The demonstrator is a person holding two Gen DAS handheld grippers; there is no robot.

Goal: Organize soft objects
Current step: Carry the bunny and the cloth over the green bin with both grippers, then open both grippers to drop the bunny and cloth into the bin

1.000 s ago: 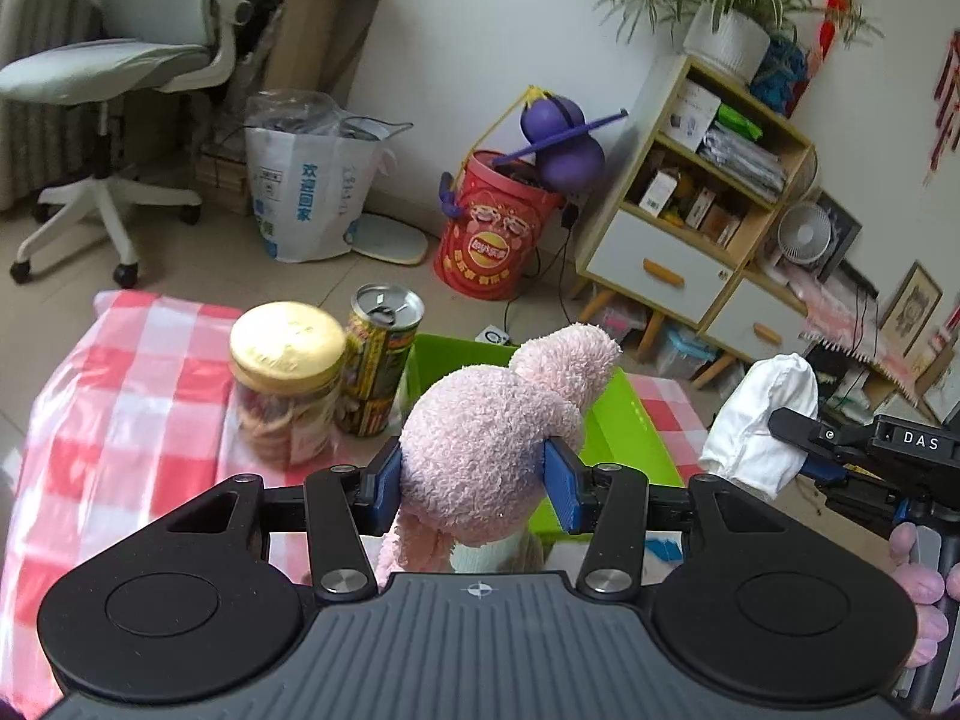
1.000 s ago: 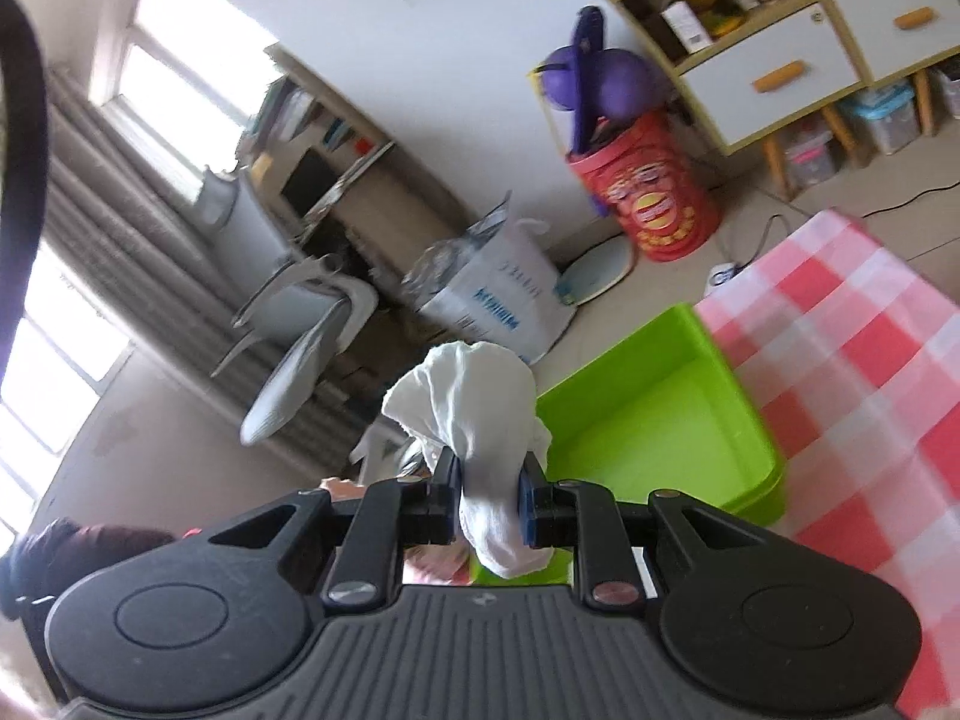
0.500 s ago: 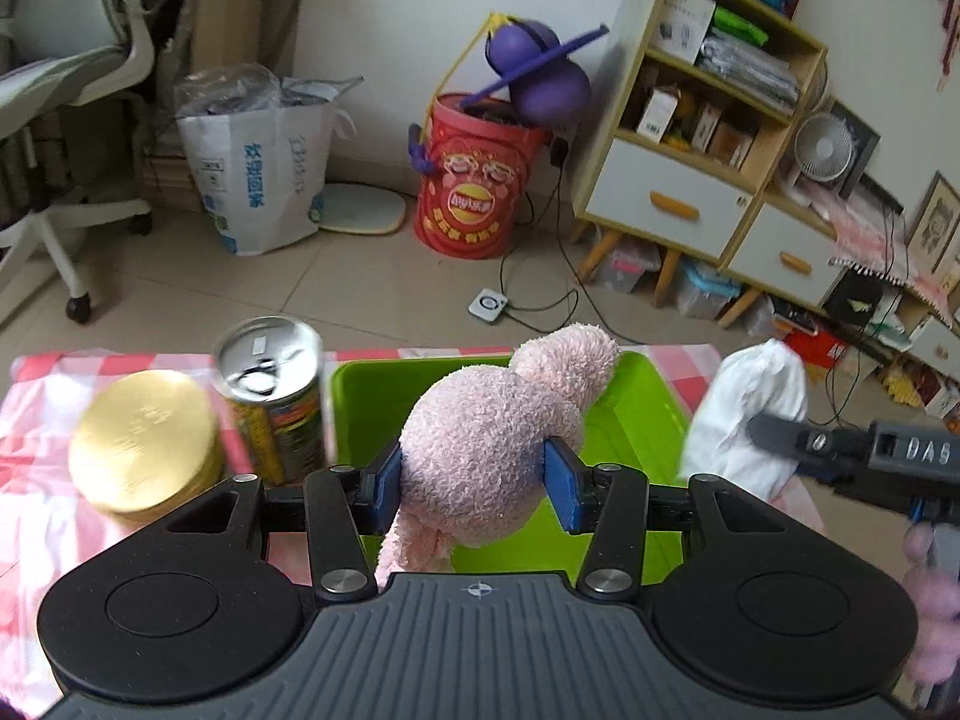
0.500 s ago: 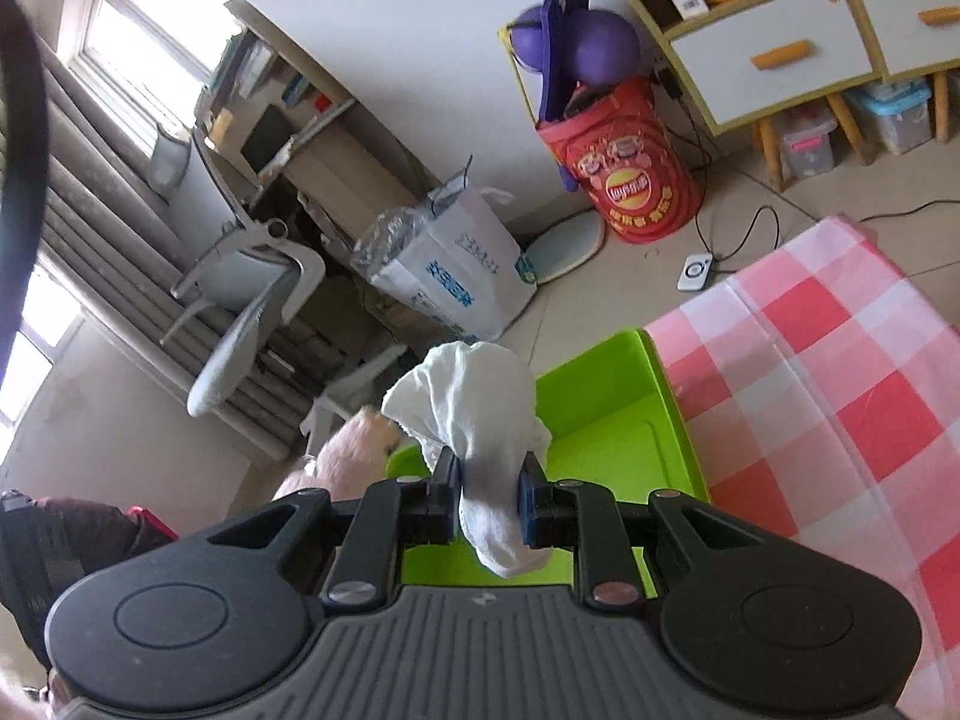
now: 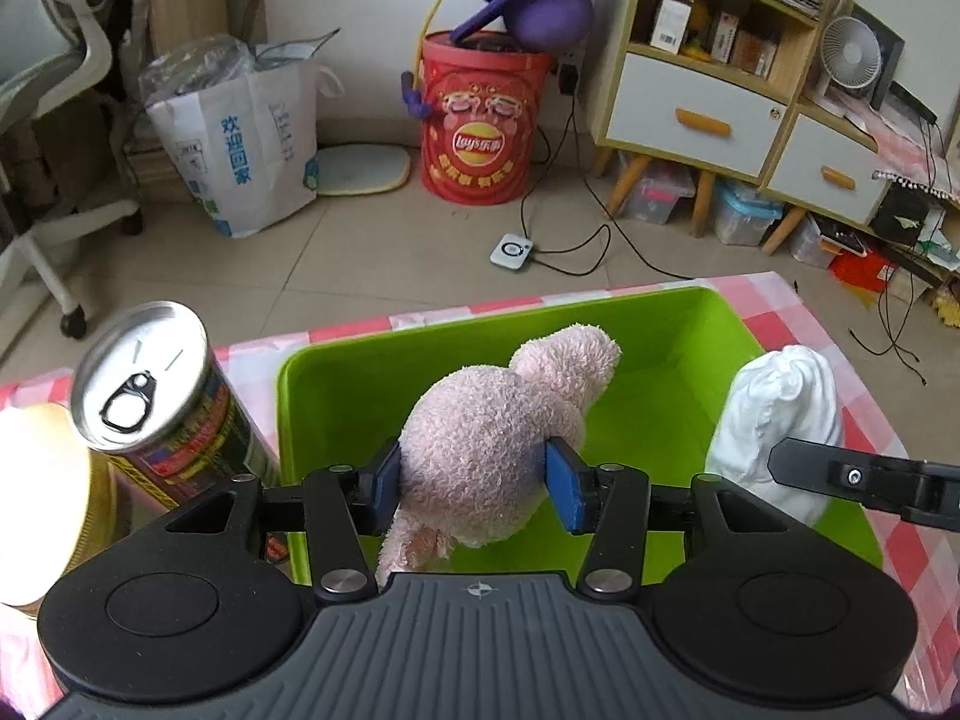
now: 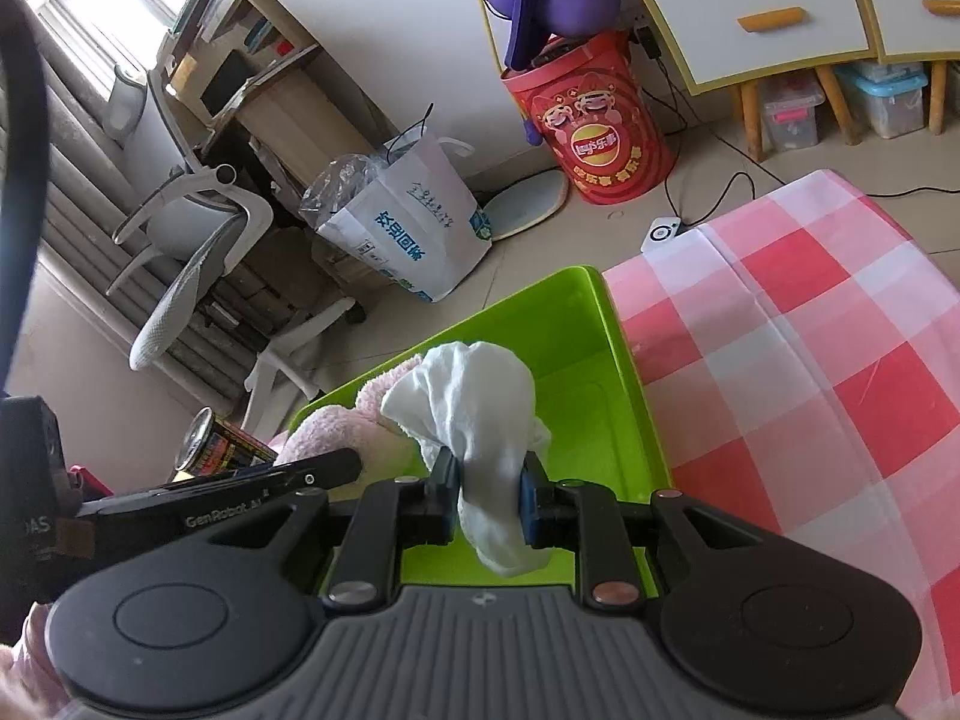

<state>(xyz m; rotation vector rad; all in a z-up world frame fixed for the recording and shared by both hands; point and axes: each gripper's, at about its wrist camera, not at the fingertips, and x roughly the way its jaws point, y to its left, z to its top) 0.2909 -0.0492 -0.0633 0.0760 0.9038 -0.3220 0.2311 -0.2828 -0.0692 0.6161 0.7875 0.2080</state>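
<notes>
Both wrist views look steeply down, close over the shared green bin (image 5: 672, 324) (image 6: 630, 360).

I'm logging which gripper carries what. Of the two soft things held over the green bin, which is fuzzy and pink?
The pink plush toy, clamped in the left gripper. The right gripper holds a smooth white cloth.

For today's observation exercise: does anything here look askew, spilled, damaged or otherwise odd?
Nothing is spilled or damaged. The pink plush toy and the white cloth are both held above the green bin, not yet dropped in. The can beside the bin only seems tilted, probably from the fisheye lens.
</notes>
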